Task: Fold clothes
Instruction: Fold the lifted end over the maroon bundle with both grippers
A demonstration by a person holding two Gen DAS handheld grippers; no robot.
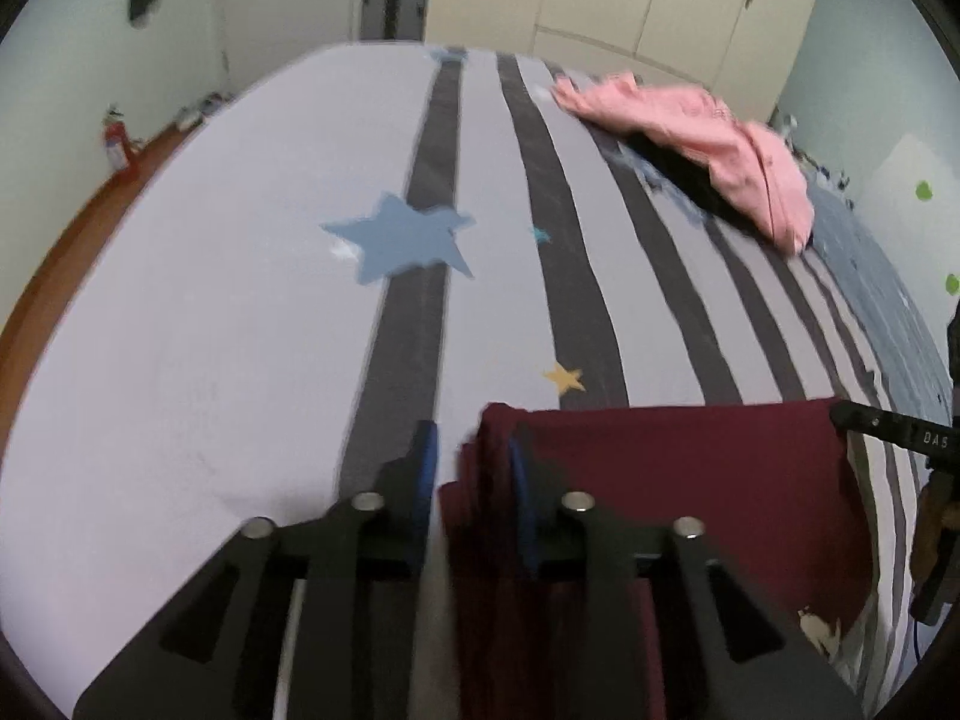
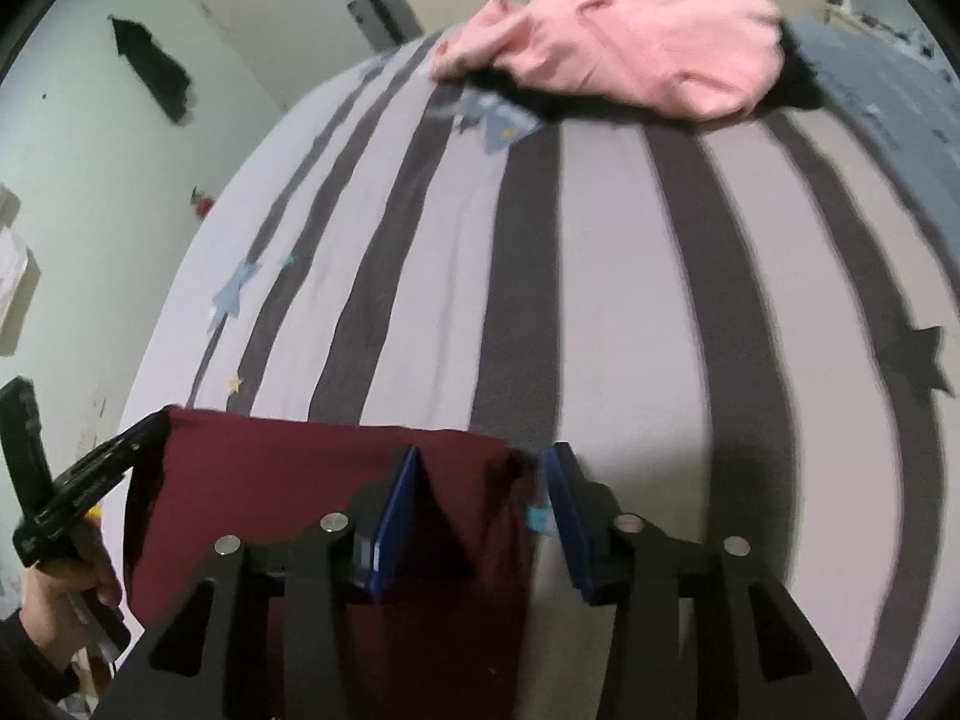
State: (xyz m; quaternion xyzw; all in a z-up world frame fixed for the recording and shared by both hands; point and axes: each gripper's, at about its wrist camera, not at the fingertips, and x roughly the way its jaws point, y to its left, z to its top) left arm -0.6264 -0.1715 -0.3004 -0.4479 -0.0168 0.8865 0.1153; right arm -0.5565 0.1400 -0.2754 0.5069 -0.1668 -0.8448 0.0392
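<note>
Maroon garment [image 1: 690, 480] lies on striped bed [image 1: 210, 330], its corners between both parted tools' jaws, unpinched.

Black gripper [image 1: 471, 462], blue pads [image 1: 427, 450]

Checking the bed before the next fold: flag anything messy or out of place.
The pink garment lies crumpled at the far end of the bed, on top of something dark, not folded. The maroon cloth near the tongs lies flat. Nothing looks spilled or damaged.
</note>
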